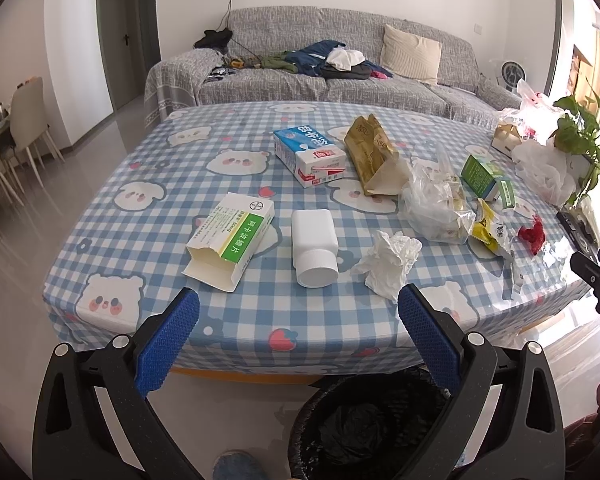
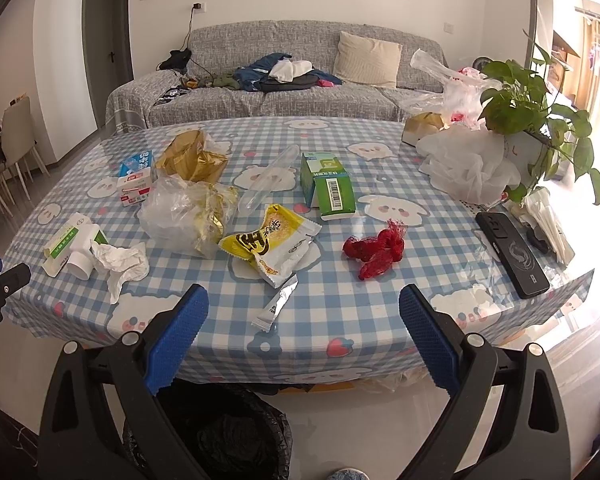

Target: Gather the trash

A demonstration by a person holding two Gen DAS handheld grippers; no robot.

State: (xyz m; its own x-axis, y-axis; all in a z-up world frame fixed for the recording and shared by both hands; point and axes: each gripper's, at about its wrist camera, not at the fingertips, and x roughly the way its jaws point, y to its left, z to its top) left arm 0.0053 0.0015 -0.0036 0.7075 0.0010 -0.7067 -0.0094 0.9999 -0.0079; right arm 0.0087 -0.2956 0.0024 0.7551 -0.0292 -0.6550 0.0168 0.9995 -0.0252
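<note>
Trash lies scattered on the checked tablecloth (image 1: 140, 184). Nearest my open left gripper (image 1: 298, 304) are a white bottle (image 1: 314, 246), a crumpled tissue (image 1: 392, 258) and an open green-and-white medicine box (image 1: 230, 238). Farther back sit a milk carton (image 1: 308, 154), a gold bag (image 1: 370, 154) and a clear plastic bag (image 1: 436, 204). My right gripper (image 2: 304, 300) is open at the near table edge, before a small silver sachet (image 2: 276, 306), a yellow snack wrapper (image 2: 270, 242) and red netting (image 2: 376, 248). A green box (image 2: 328, 186) lies behind. A black-lined bin (image 1: 364, 424) stands below the table edge.
A black phone (image 2: 512, 254) lies at the right table edge. A potted plant (image 2: 532, 120), white plastic bags (image 2: 464, 164) and a small carton (image 2: 422, 126) crowd the back right corner. A grey sofa (image 1: 320, 80) stands behind the table; dining chairs (image 1: 24, 120) are at the left.
</note>
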